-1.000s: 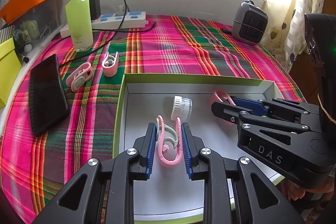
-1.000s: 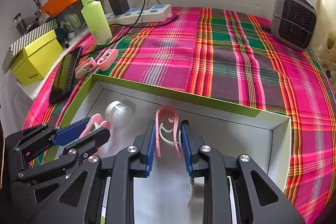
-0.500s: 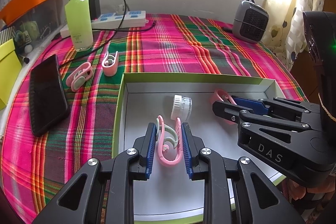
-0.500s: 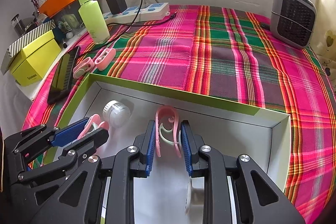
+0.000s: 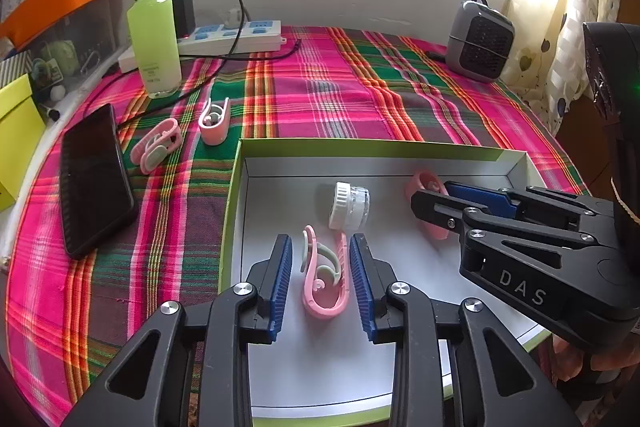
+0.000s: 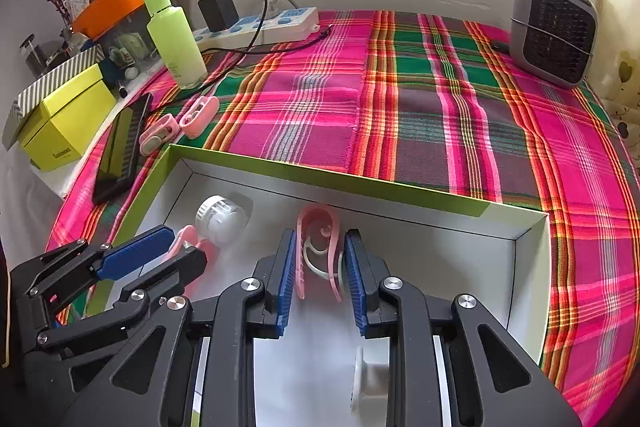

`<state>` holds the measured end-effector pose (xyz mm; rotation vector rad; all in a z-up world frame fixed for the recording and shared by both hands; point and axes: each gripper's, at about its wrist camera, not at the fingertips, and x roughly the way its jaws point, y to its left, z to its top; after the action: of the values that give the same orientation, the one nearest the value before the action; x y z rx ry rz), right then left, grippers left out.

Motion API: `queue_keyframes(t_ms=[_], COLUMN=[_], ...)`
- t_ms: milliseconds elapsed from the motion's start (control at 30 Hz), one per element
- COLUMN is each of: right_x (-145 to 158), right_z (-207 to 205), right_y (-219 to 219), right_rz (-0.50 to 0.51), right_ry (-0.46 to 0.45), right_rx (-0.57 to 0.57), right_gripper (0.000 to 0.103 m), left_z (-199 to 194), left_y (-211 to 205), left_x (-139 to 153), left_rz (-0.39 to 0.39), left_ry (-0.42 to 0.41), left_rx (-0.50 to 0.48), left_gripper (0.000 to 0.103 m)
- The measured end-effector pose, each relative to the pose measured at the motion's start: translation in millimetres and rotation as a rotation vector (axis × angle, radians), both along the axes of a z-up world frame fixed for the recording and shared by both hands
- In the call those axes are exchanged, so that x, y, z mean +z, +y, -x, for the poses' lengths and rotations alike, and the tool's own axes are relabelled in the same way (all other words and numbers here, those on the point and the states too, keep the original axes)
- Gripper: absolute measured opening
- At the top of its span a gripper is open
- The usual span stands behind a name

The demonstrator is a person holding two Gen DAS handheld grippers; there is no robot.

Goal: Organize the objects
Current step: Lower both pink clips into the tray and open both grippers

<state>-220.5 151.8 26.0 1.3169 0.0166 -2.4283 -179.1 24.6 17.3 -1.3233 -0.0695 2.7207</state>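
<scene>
sunlit windows back a table spread with a bright plaid cloth [image 5: 328, 99], where we work both grippers inside a shallow green-edged box [image 5: 360, 149] set near the front edge.

our left gripper [image 5: 320, 267] has its jaws opening, and the pink clip [image 5: 324, 279] between them lies on the white box floor with a gap showing on either side, so we judge it let go. our right gripper [image 6: 320, 267] is opening too; its own pink clip [image 6: 318, 247] stands between the pads near the far wall of the box, the pads close against it, and we cannot tell whether they have fully left it. a small clear jar with a white cap [image 5: 348, 205] lies on its side in the box between the two clips.

outside the box, two more pink clips [image 5: 188, 133] lie on the cloth just beside its left corner, near a black phone [image 5: 94, 179]. a green bottle [image 5: 154, 31], a power strip [image 5: 236, 35] and a small grey heater [image 5: 480, 39] stand farther back.

we judge the sorting roughly half done: two clips and the jar are in, two clips are left to collect. whether the phone or the bottle also belongs in the box, the scene does not say.
</scene>
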Motion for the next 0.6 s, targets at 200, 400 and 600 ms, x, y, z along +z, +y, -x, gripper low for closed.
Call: queue_keyframes(t_ms=[200,400,600], right_x=[3,6,8], right_z=[-3,-7,-11], right_y=[1,2,3], right_rz=[0.005,0.012,0.014], right_ry=[0.010,0.020,0.024], right_rx=[-0.005,-0.012,-0.009], right_gripper=[0.031,0.032,0.032], left_z=[-2,-5,-8], left_y=[0,1,1], left_x=[1,3,5], left_rz=[0.006,0.010,0.016], left_ry=[0.003,0.006,0.012], left_rx=[-0.002,0.000,0.003], left_gripper=[0.033,0.034,0.034])
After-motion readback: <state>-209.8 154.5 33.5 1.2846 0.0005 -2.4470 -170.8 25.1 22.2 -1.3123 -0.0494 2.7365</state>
